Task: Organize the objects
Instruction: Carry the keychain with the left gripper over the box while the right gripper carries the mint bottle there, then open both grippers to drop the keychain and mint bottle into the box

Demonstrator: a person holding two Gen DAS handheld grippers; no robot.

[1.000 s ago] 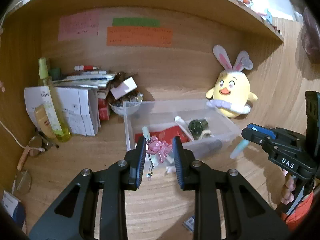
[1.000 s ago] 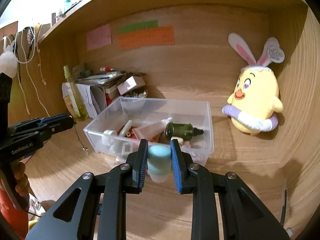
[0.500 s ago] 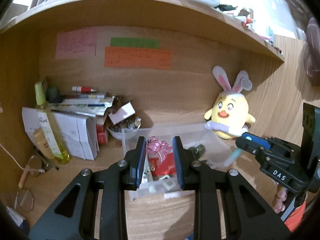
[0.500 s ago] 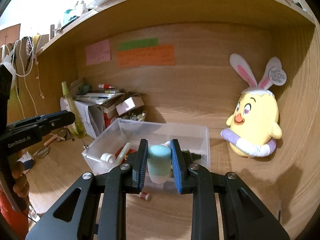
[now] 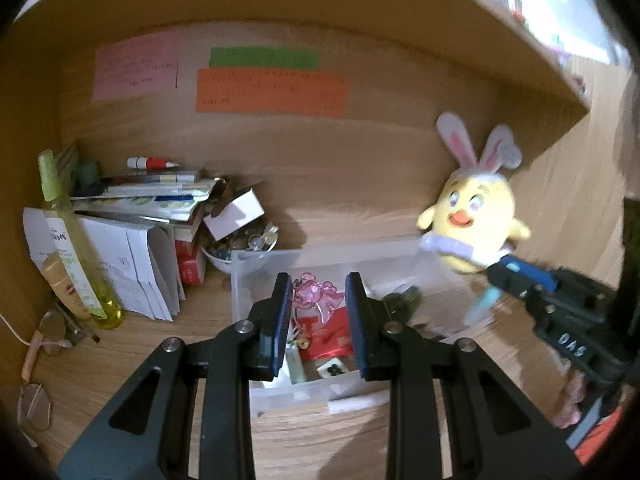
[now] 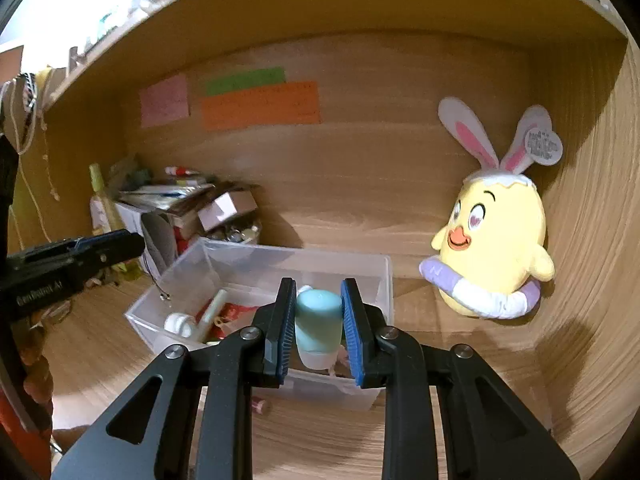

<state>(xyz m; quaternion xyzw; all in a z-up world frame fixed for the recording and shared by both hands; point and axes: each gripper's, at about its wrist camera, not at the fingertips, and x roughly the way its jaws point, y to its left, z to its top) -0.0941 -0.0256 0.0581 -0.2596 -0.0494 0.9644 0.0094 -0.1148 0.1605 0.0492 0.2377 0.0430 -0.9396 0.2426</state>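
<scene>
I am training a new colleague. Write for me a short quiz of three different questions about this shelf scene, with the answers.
1. True or false: the right gripper is shut on a pale blue tube.
2. What does the left gripper hold? A) a pen B) a pink transparent charm C) a bottle
3. Fill in: the clear plastic box stands to the ____ of the yellow plush chick in the right wrist view.

Key: 1 true; 2 B; 3 left.
</scene>
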